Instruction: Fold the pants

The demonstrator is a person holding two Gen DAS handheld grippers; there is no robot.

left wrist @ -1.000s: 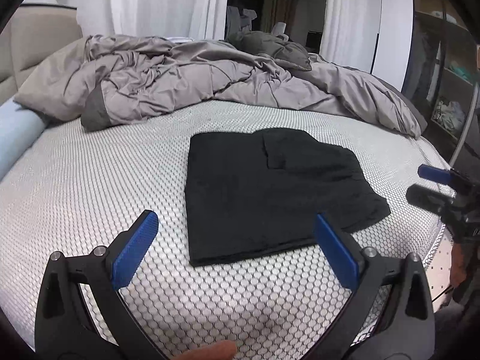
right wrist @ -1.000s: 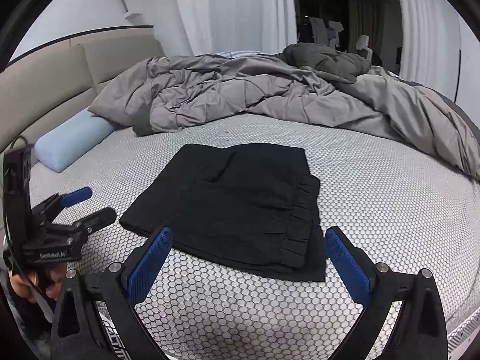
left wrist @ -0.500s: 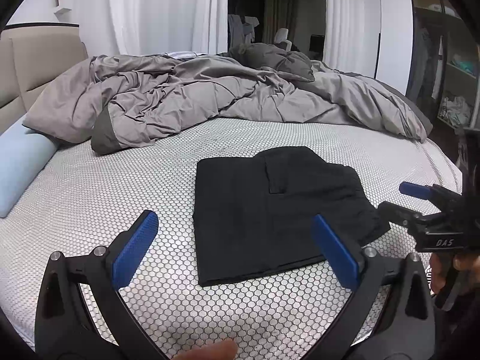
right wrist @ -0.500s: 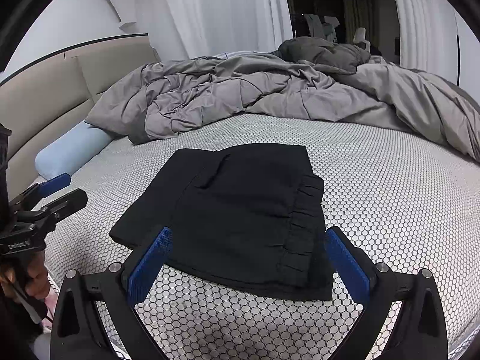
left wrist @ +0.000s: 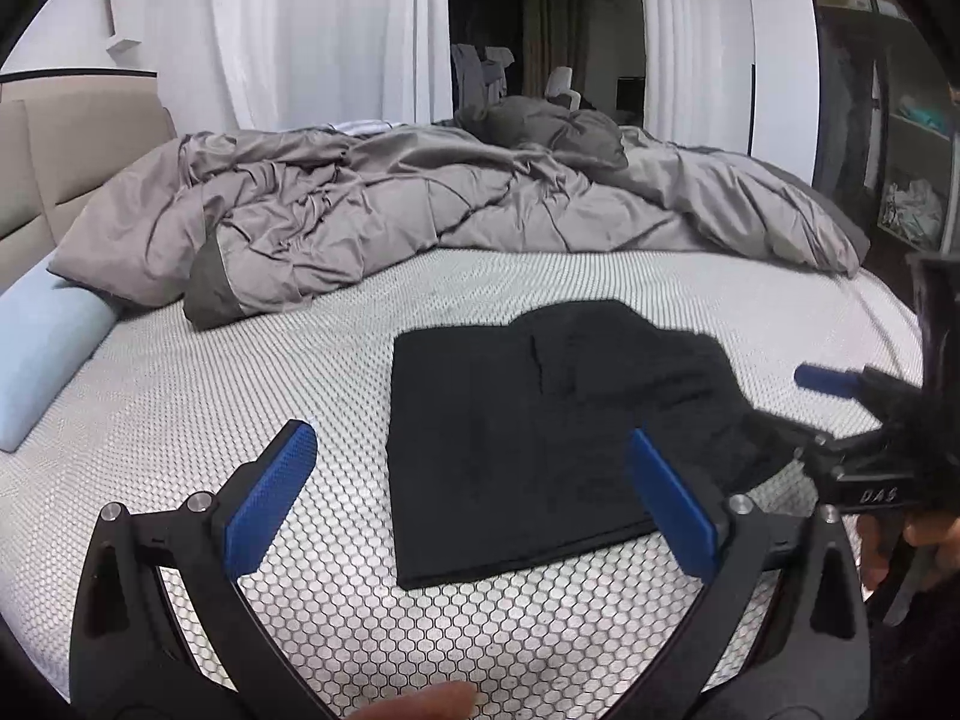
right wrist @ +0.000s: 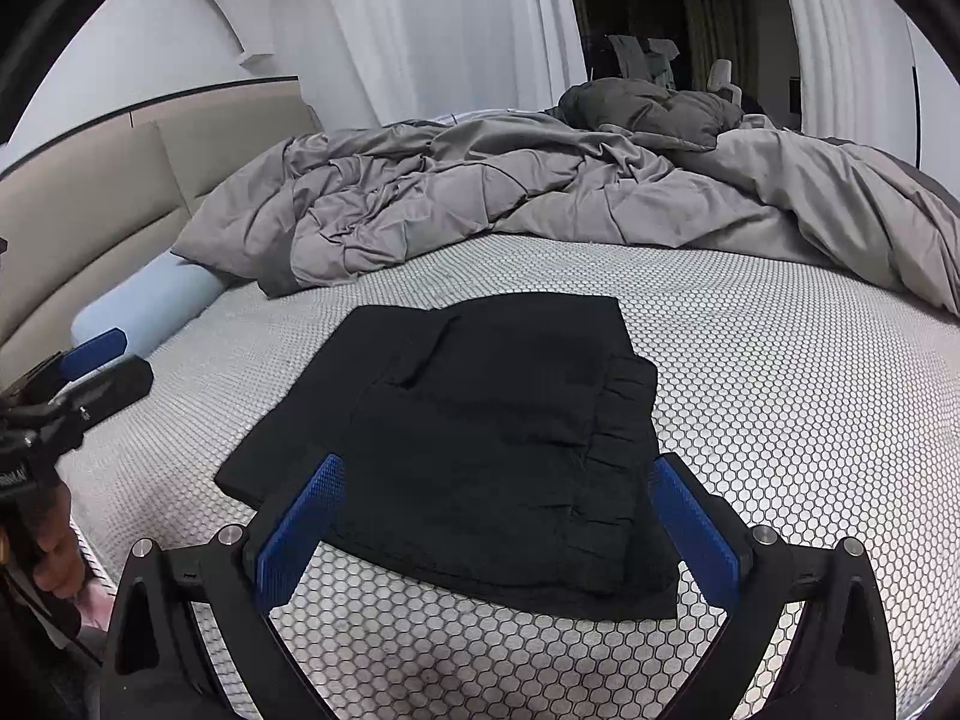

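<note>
Two grippers hang over the near edge of your bed [left wrist: 252, 396], whose honeycomb-patterned cover fills most of both views. A rumpled grey duvet [left wrist: 432, 216] is heaped across the far side, with a pale blue bolster [left wrist: 42, 354] at its headboard end. The black pants [right wrist: 480, 438] lie folded into a flat, roughly square stack on the cover near you, well apart from the duvet, with the gathered waistband along the stack's right edge in the right wrist view. Your left gripper [left wrist: 474, 501] is held with its blue pads spread wide and nothing between them, just short of the stack's near left corner. Your right gripper [right wrist: 498, 525] is likewise spread wide and empty, its pads straddling the stack's near edge.
</note>
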